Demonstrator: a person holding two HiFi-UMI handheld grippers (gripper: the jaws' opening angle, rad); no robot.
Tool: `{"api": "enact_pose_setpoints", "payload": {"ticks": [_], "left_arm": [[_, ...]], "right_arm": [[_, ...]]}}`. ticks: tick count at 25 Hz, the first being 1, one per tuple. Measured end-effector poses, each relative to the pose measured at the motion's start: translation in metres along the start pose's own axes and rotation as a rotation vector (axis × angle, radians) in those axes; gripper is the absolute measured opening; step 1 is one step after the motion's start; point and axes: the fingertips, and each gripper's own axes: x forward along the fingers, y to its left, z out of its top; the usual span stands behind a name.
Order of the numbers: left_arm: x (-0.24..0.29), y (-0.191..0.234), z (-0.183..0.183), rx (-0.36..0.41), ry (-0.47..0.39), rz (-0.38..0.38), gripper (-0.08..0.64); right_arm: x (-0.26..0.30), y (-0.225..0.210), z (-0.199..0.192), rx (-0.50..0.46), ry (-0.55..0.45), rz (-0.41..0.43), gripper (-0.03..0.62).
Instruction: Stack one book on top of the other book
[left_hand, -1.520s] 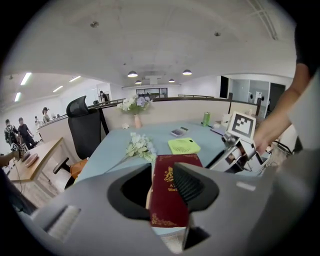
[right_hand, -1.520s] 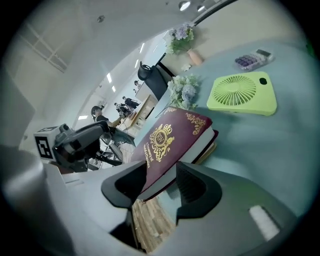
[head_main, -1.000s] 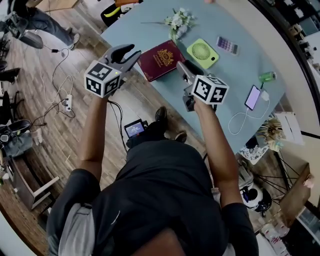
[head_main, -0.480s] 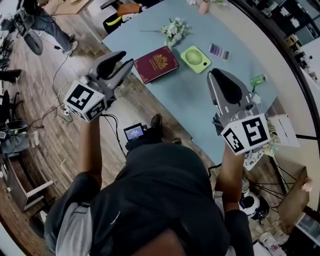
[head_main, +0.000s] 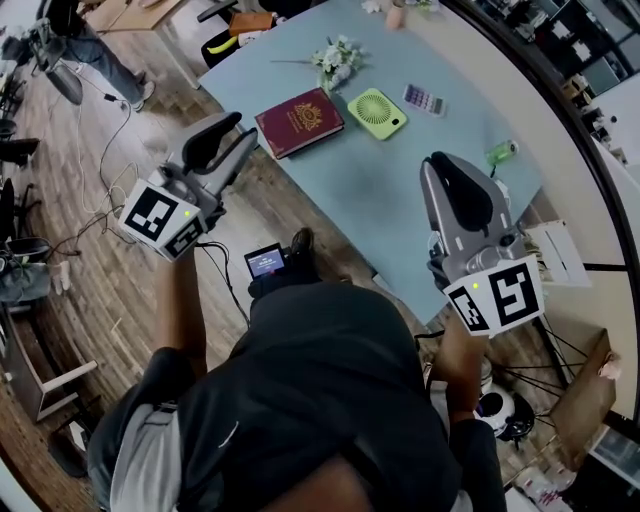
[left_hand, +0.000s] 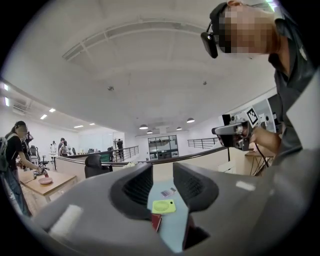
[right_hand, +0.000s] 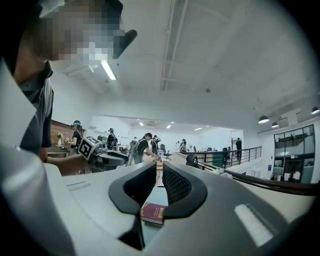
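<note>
The left gripper (head_main: 238, 130) and the right gripper (head_main: 441, 162) have both risen away from the pale blue table (head_main: 400, 195), jaws nearly together and empty, leaving the red book (head_main: 299, 122) flat near the table's corner beside a green fan (head_main: 378, 112), which suggests a finished stack although no second book shows clearly beneath, in an open office with a wooden floor (head_main: 90, 230).

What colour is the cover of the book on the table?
The book is dark red with a gold emblem; clearest in the head view.

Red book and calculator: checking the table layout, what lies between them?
The green fan lies between the red book and the calculator, shown in the head view.
</note>
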Motion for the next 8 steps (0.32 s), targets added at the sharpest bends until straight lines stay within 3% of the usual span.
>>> {"api": "enact_pose_setpoints", "payload": {"ticks": [8], "left_arm": [[-0.011, -0.02, -0.006, -0.005, -0.003, 0.018, 0.169]], "right_arm": [[-0.021, 0.0, -0.008, 0.009, 0.004, 0.002, 0.041]]}}
